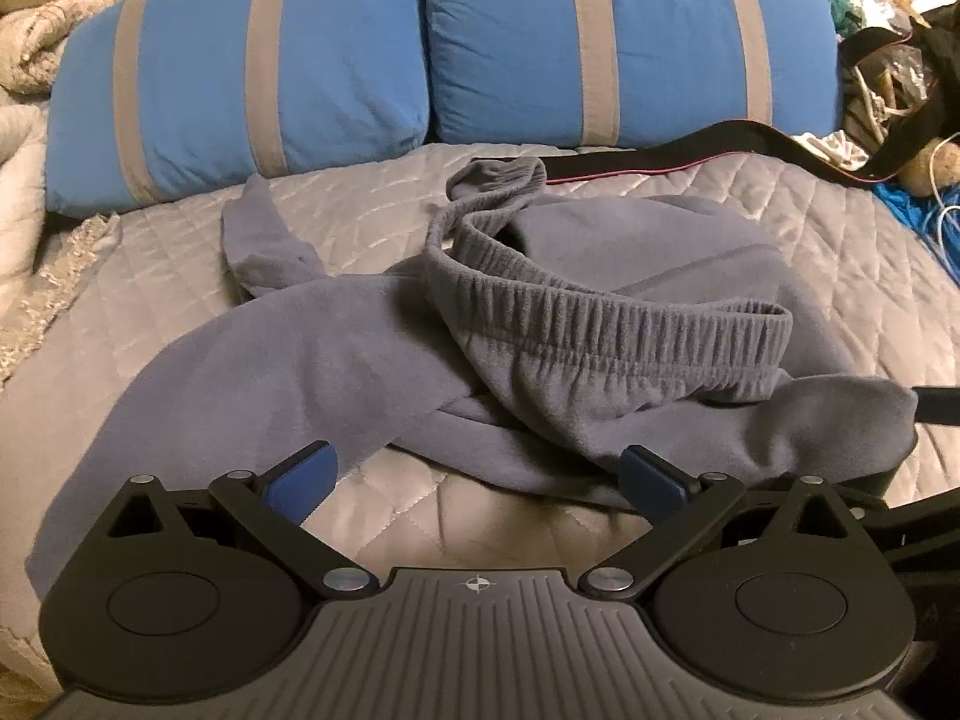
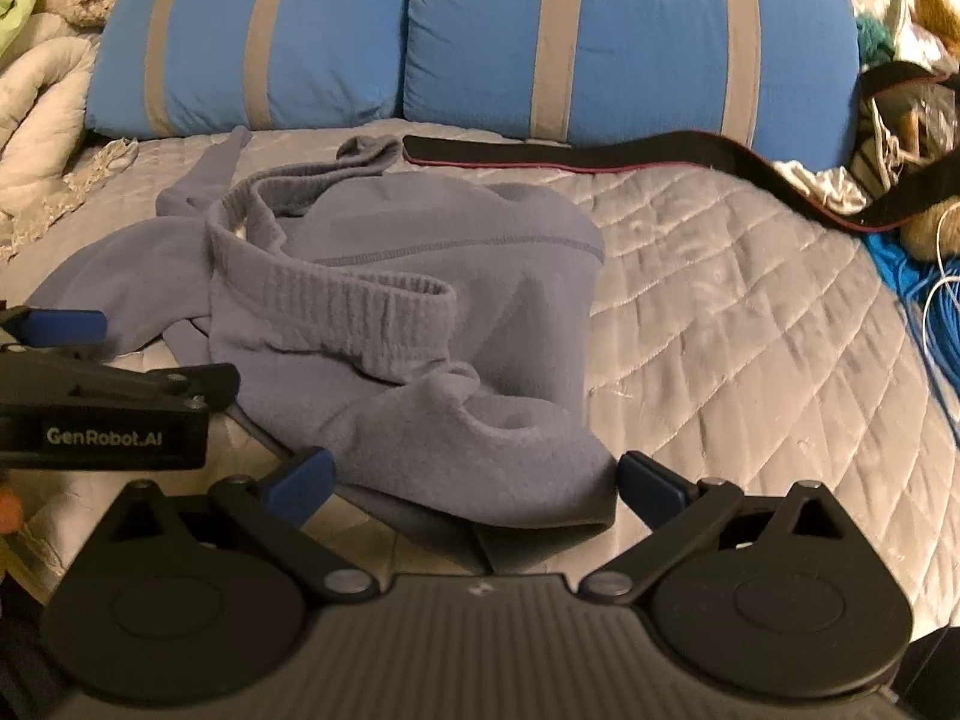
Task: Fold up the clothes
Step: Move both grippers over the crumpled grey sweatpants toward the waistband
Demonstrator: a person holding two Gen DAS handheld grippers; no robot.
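Note:
Grey-blue fleece sweatpants (image 1: pixel 540 336) lie crumpled on the quilted bed, the elastic waistband (image 1: pixel 612 312) twisted on top and one leg trailing left and toward me. My left gripper (image 1: pixel 477 480) is open, its blue pads just short of the near edge of the cloth. In the right wrist view the same sweatpants (image 2: pixel 420 312) lie ahead and left. My right gripper (image 2: pixel 474 480) is open with a fold of the pants' near edge lying between its fingers, not pinched. The left gripper's black body (image 2: pixel 108 408) shows at the left edge of that view.
Two blue pillows with grey stripes (image 1: pixel 432 60) line the back of the grey quilted bedspread (image 2: pixel 750 300). A black strap with a red edge (image 2: pixel 600 159) runs across behind the pants. Crumpled blankets (image 1: pixel 36 48) are at left; cords and clutter (image 2: pixel 924 192) at right.

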